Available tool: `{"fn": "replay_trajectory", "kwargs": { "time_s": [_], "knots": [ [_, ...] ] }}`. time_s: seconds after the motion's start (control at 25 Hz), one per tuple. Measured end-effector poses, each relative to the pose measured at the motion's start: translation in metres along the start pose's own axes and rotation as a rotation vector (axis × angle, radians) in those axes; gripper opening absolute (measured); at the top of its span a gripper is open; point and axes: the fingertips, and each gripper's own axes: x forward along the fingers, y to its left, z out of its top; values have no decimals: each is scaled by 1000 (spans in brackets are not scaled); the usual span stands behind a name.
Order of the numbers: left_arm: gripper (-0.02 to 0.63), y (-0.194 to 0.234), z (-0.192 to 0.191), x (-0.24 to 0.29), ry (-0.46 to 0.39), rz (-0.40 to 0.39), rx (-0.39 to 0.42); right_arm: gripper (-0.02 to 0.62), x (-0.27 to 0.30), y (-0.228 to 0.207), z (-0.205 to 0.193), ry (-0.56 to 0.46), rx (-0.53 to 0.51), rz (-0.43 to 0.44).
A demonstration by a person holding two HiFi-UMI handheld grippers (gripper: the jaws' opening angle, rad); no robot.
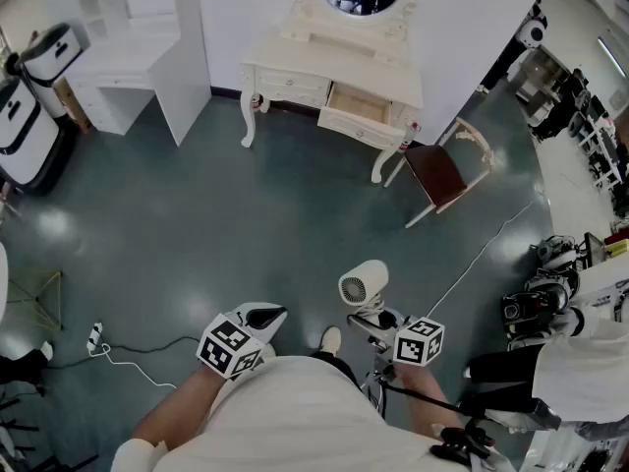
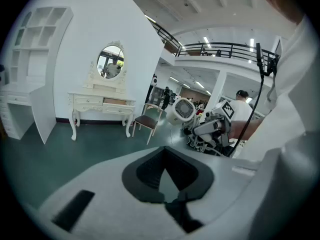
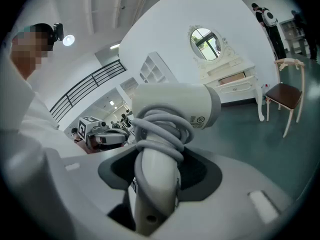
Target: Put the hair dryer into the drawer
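A white hair dryer (image 1: 363, 285) with its grey cord wound round the handle (image 3: 155, 184) stands upright in my right gripper (image 1: 371, 319), which is shut on that handle. Its round grille (image 2: 183, 109) faces the left gripper view. My left gripper (image 1: 263, 318) hangs beside it to the left with nothing in it and its jaws together. Far ahead across the floor stands a cream dressing table (image 1: 295, 67) with an oval mirror, and its right drawer (image 1: 359, 106) is pulled open. In the right gripper view that drawer (image 3: 232, 79) shows past the dryer's barrel (image 3: 172, 106).
A wooden chair (image 1: 442, 170) with a dark seat stands just right of the dressing table. A white desk with shelves (image 1: 128, 67) is at the back left, with suitcases (image 1: 29, 116) further left. A power strip and cable (image 1: 98, 337) lie on the teal floor at left. Another person (image 1: 590, 352) stands at right.
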Motion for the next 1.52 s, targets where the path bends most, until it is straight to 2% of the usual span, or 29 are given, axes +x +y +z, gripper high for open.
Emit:
{"fn": "replay_trajectory", "kwargs": {
  "time_s": [0.36,0.72,0.92,1.16,1.4,1.52],
  "knots": [
    [2,7,-34,-39,5,-14,-20,227,16,33,-31,1,29,-38],
    [1,12,-34,-42,-9,-51,-30,227,19,36,-28,7,16,-86],
    [2,23,-28,-21,14,-77,-41,227,16,19,-20,2,38,-114],
    [2,56,10,28,35,-68,-33,227,32,-34,16,24,25,-112],
    [2,97,87,85,46,-23,-2,227,53,-96,90,55,-78,-75],
    [2,118,127,115,35,3,4,227,58,-127,122,56,-83,-55]
  ]
}}
